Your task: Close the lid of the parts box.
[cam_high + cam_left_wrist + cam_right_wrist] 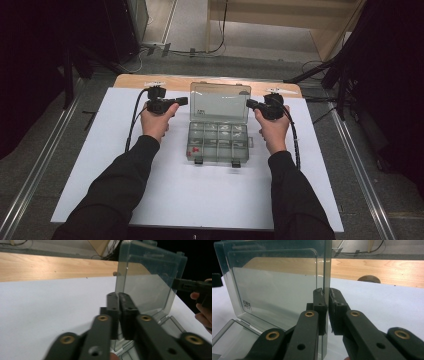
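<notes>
On white table (165, 195), one open organizer box (218, 142), left claw (119, 297) shut empty, right claw (325, 293) pinching lid (274, 285).

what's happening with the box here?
A person holds a gripper in each hand at a clear plastic compartment box on a white table. The box's lid stands open and upright. The right gripper is shut on the lid's side edge. The left gripper has its jaws closed just beside the lid's opposite edge; whether it touches is unclear. Small parts lie in some compartments.
</notes>
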